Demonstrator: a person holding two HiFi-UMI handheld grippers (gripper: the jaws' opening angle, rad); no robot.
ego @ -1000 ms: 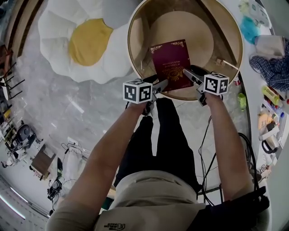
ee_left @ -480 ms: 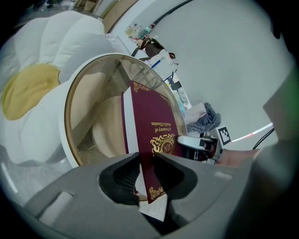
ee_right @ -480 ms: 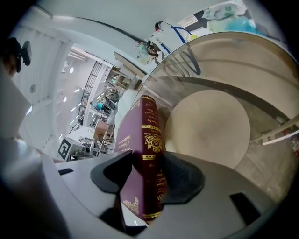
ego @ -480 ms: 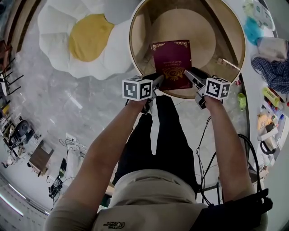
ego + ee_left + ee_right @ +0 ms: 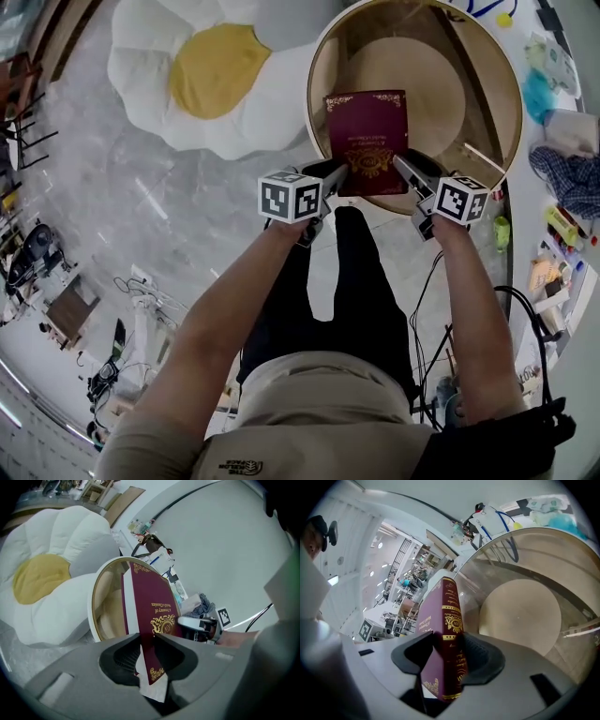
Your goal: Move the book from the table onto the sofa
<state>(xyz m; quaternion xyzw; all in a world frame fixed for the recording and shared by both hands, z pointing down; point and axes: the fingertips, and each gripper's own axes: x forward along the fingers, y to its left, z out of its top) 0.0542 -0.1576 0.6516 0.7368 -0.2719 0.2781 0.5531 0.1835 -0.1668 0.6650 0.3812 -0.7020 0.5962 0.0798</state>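
Change vs 1 second ago: both grippers then stood spread at book's near edge; now both pinch it.
- Left gripper (image 5: 330, 176): clamped on near left corner, cover and pages between pads.
- Right gripper (image 5: 405, 171): jaws closing on spine at near right corner, pads already pressing.
- Book (image 5: 367, 141): dark red, held over round worktop (image 5: 319, 84), near edge raised; far-edge contact unclear.

Meaning: grasp looks done, lift apparently starting. White-and-yellow flower-shaped sofa (image 5: 159, 75) lies left, well apart; carry across remains.

Maroon book (image 5: 367, 136) with gold ornament
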